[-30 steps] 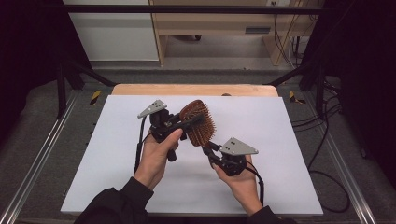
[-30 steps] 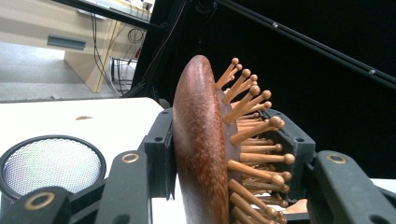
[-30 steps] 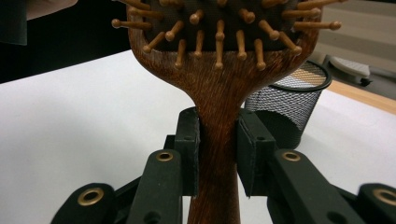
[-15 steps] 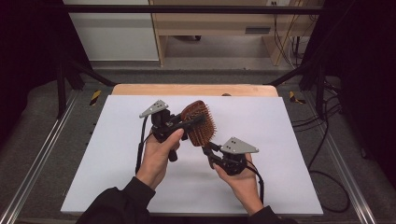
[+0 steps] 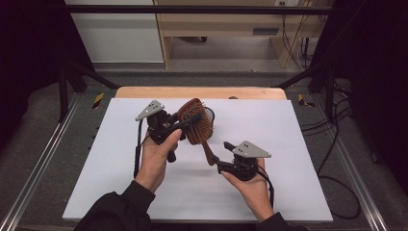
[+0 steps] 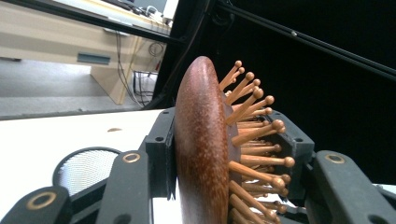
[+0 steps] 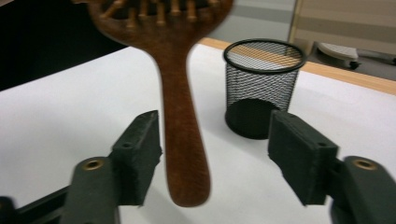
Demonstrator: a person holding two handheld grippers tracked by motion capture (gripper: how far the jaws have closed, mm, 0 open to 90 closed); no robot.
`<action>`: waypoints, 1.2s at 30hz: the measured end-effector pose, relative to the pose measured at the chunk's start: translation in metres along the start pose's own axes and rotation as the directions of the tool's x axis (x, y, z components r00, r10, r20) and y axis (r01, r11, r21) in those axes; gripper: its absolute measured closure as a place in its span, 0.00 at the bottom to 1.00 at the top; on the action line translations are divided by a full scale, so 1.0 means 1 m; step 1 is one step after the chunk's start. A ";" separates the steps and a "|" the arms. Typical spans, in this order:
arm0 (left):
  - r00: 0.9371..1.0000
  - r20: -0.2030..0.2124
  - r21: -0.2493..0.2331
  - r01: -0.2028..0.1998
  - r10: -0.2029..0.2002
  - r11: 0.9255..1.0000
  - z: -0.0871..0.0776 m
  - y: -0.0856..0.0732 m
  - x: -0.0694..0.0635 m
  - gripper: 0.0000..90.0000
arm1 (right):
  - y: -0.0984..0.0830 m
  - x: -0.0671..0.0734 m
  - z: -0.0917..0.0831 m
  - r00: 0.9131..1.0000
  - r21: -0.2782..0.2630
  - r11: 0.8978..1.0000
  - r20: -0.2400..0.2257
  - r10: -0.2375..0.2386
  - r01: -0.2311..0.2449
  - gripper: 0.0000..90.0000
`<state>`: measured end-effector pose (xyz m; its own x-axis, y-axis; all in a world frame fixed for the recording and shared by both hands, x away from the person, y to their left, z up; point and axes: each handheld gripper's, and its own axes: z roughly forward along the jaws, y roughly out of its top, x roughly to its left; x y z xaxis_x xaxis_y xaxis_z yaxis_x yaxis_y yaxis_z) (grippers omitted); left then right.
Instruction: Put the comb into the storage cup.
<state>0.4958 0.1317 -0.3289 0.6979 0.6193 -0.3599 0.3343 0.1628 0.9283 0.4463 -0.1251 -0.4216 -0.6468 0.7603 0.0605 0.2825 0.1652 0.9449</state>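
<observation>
Lifted slightly since before, the hairbrush (image 5: 196,122) stays clamped in the left tool (image 5: 179,126); the right tool (image 7: 212,158), jaws apart around its handle, should close next for a handover.

1 wooden hairbrush (image 5: 196,121), 1 mesh cup (image 7: 262,87), 2 grippers (image 5: 180,126) (image 5: 220,162), perhaps nothing else.

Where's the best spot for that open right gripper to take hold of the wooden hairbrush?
The handle, from its free lower end: it is slim and bare and already hangs between the right gripper's open jaws. The left gripper clamps the bristled head.
</observation>
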 end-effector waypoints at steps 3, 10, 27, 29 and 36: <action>1.000 -0.009 -0.009 -0.005 0.004 1.000 -0.004 0.002 0.001 0.57 | -0.002 -0.003 0.001 1.000 -0.033 0.999 0.009 -0.011 0.011 0.30; 1.000 -0.014 -0.020 -0.011 0.010 1.000 -0.006 0.005 0.001 0.57 | -0.007 -0.011 -0.002 0.999 -0.014 0.999 0.014 -0.034 0.034 0.18; 1.000 -0.007 -0.042 -0.027 0.027 0.999 -0.007 0.013 -0.005 0.57 | -0.011 -0.037 -0.027 0.998 -0.014 1.000 0.055 -0.016 0.017 0.05; 0.999 -0.007 -0.043 -0.032 0.032 0.999 -0.008 0.015 -0.006 0.57 | -0.012 -0.042 -0.032 0.998 -0.024 1.000 0.069 -0.007 0.008 0.05; 0.999 -0.012 -0.050 -0.040 0.039 0.998 -0.007 0.021 -0.009 0.56 | -0.021 -0.050 -0.054 0.993 -0.032 0.999 0.118 0.005 -0.001 0.05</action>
<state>0.4918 0.1345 -0.3059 0.7031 0.6340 -0.3219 0.2739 0.1763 0.9455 0.4348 -0.2000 -0.4267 -0.5577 0.8296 0.0267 0.2606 0.1445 0.9546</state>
